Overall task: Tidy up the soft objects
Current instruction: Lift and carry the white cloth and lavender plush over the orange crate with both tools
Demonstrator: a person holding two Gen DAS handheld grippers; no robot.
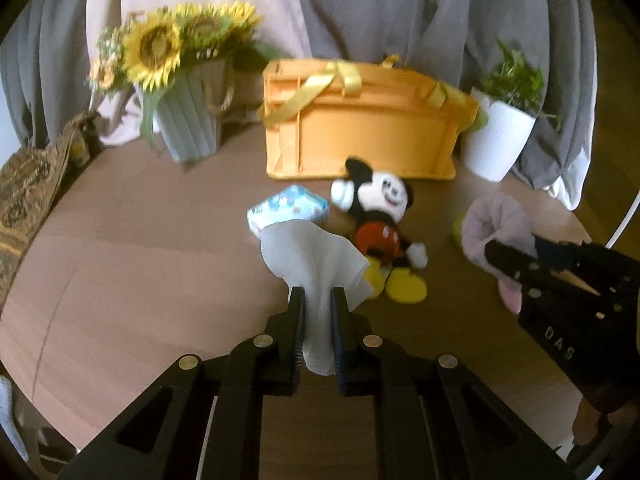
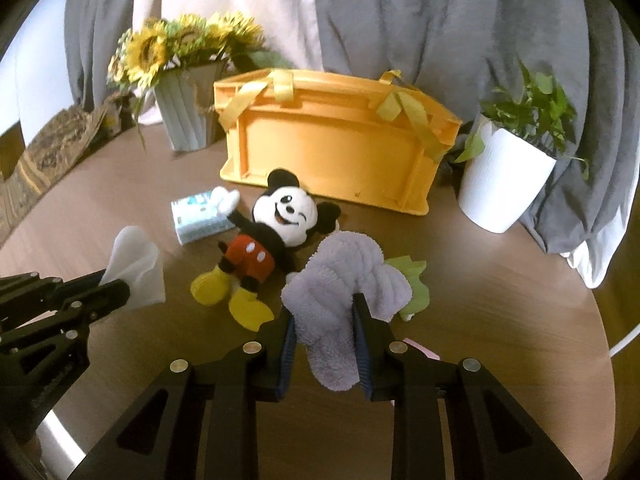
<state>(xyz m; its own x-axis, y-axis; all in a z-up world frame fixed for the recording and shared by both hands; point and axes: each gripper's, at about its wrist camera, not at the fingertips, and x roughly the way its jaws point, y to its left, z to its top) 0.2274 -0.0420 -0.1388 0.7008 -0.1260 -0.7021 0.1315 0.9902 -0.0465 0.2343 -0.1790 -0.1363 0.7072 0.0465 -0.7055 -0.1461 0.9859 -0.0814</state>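
L gripper (image 1: 317, 300) fingers pinch white tissue (image 1: 316, 256); R gripper (image 2: 326, 308) fingers pinch lilac towel (image 2: 352, 264); brown table (image 1: 140, 260), grey curtains (image 2: 420, 20) behind.

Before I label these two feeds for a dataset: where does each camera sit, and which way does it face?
Left wrist view: sits on the left tongs, facing forward and down over the table; they pinch a white tissue; the right tongs enter from the right.
Right wrist view: sits on the right tongs, same heading; they clamp a lilac towel; the left tongs enter from the left.
Shared: mouse plush, orange crate, tissue pack, sunflowers, white plant pot.
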